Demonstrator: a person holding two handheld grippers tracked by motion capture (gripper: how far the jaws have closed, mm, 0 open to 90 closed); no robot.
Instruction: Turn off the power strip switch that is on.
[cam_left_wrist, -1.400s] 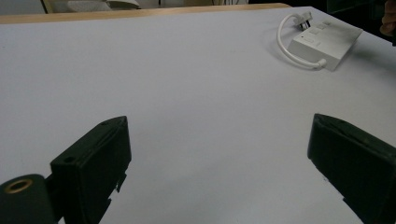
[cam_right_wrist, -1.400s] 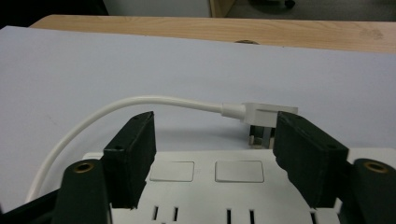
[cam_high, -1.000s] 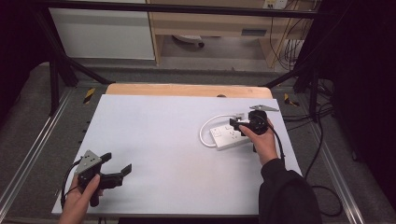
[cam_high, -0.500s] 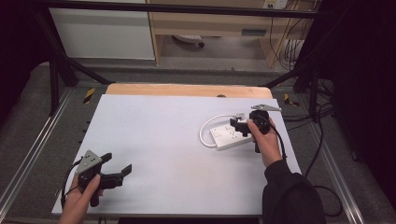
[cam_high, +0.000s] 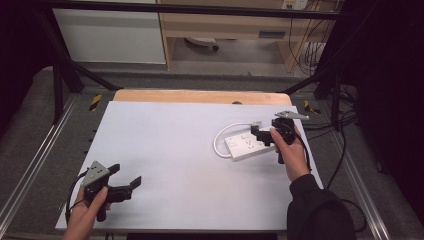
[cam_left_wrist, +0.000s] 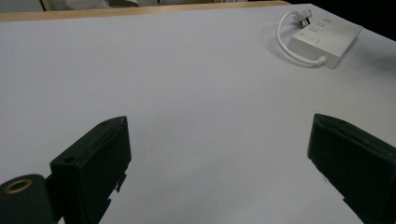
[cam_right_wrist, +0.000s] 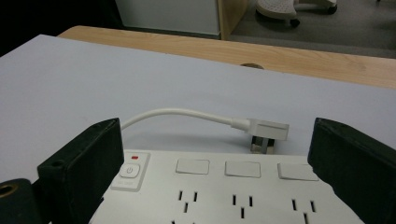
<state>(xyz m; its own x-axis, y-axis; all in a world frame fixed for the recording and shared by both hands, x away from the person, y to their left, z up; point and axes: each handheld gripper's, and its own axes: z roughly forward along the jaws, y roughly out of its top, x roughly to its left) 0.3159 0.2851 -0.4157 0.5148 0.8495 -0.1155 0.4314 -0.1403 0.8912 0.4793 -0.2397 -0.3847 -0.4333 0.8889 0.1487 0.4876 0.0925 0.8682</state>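
My work table, white sheet over a wooden top showing along the far edge, white power strip lying flat toward my right, its short cord looped, plug resting just beyond it

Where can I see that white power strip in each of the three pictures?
High view: power strip right of centre, by the right tool.
Left gripper view: top right corner, far off.
Right gripper view: bottom centre, between the jaws.
Shared landmark: its looped white cord and plug.

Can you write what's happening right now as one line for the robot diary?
right gripper: open, over power strip | left gripper: open, idle | plug: unplugged, on table
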